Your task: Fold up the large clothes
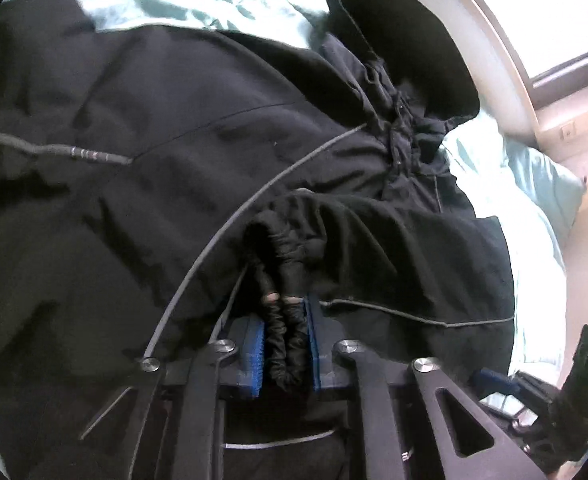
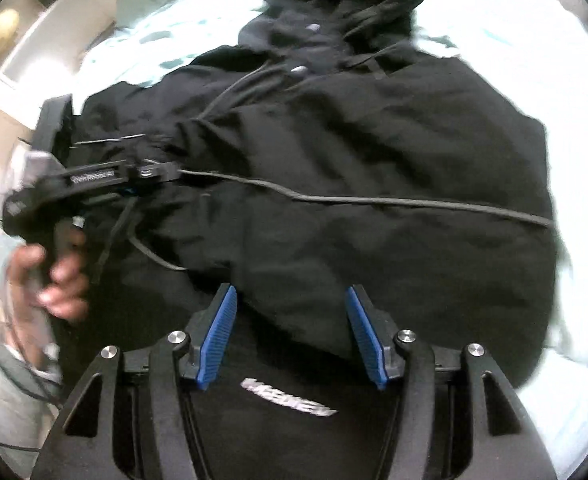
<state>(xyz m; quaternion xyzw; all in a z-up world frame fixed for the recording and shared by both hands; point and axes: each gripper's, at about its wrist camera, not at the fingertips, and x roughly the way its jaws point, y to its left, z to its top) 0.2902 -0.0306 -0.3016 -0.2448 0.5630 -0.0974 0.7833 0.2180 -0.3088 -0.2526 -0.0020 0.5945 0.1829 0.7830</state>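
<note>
A large black hooded jacket (image 1: 174, 128) lies spread on a pale bed, its hood (image 1: 406, 40) at the far end. My left gripper (image 1: 285, 344) is shut on the bunched elastic cuff (image 1: 286, 280) of a sleeve (image 1: 374, 240) that is drawn across the jacket's front. In the right wrist view the jacket (image 2: 354, 160) fills the frame. My right gripper (image 2: 292, 332) is open and empty just above the jacket's lower part, near a white logo (image 2: 290, 396). The left gripper (image 2: 134, 180) shows at the left, held by a hand (image 2: 54, 276).
The pale blue-white bedding (image 1: 534, 216) shows around the jacket, also at the right of the right wrist view (image 2: 574, 400). A window (image 1: 534, 12) is at the far right. Dark clutter (image 1: 534, 400) lies beside the bed. A grey zip line (image 2: 414, 200) crosses the jacket.
</note>
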